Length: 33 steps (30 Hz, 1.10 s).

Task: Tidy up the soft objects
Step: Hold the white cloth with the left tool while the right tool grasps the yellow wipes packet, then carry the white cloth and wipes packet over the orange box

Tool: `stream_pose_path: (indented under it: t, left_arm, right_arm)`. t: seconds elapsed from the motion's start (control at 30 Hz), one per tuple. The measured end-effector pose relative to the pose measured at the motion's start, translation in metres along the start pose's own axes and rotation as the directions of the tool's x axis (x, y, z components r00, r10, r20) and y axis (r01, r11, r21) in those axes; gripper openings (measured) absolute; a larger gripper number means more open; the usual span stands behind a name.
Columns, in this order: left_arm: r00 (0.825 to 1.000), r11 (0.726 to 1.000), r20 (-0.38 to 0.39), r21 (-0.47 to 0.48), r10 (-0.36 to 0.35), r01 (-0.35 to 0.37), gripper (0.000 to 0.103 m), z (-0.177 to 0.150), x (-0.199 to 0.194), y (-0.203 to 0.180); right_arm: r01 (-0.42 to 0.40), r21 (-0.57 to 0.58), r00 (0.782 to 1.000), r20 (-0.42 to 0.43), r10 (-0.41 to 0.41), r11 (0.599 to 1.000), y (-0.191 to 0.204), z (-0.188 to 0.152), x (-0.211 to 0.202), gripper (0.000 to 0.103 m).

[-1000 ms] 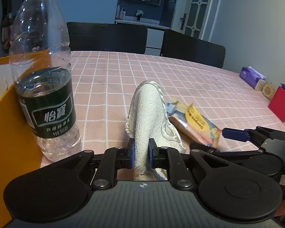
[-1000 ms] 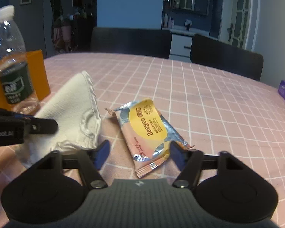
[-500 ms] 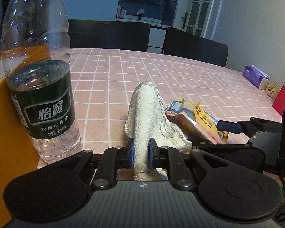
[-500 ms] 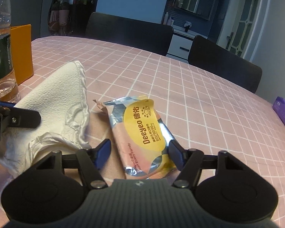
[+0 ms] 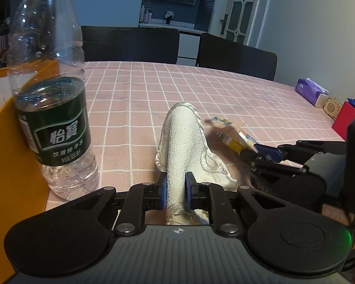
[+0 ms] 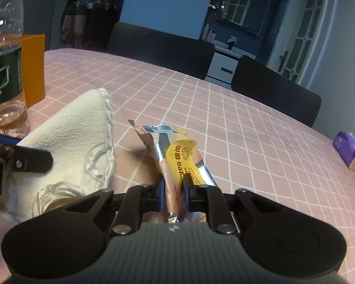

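My left gripper is shut on the near end of a folded white towel, which lies on the pink checked tablecloth. The towel also shows in the right wrist view. My right gripper is shut on a yellow and pink wipes packet, squeezing its near end so it stands on edge. From the left wrist view the packet sticks out of the right gripper just right of the towel.
A water bottle with a green label stands close on the left, against an orange box. A purple tissue pack and a red box sit at the table's right edge. Black chairs stand behind.
My right gripper moved forward around the packet and shut on it, tipping it up on edge. The left gripper kept its hold on the towel and shifted slightly.
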<state>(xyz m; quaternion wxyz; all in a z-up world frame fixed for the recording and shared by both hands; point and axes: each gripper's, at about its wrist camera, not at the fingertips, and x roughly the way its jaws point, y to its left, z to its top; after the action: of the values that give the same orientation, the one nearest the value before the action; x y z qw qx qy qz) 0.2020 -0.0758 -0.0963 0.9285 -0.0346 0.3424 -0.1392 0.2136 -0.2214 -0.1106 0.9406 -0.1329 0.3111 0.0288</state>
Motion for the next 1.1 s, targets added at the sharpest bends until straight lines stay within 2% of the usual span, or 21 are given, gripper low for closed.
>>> stream_pose_path:
  t: [0.27,0.67,0.93,1.1]
  left_arm:
    - [0.999,1.0,0.051,0.009,-0.016,0.016,0.016,-0.008,-0.033,-0.004]
    - [0.986,0.998,0.161,0.038,-0.05,0.045,0.016,-0.017,-0.112,-0.015]
    - [0.962,0.998,0.269,0.047,-0.043,0.031,0.016,-0.017,-0.177,-0.001]
    - [0.949,0.996,0.316,0.071,0.024,-0.048,0.016,-0.011,-0.215,0.023]
  right_arm:
    - [-0.072,0.098,0.996,0.06,0.066,0.993,-0.008,-0.001,-0.059,0.008]
    - [-0.176,0.131,0.977,0.146,0.157,0.976,-0.009,-0.008,-0.15,0.008]
    - [-0.308,0.105,0.931,0.237,0.277,0.946,0.004,0.006,-0.205,0.008]
    - [-0.405,0.067,0.888,0.268,0.374,0.912,0.022,0.028,-0.226,0.008]
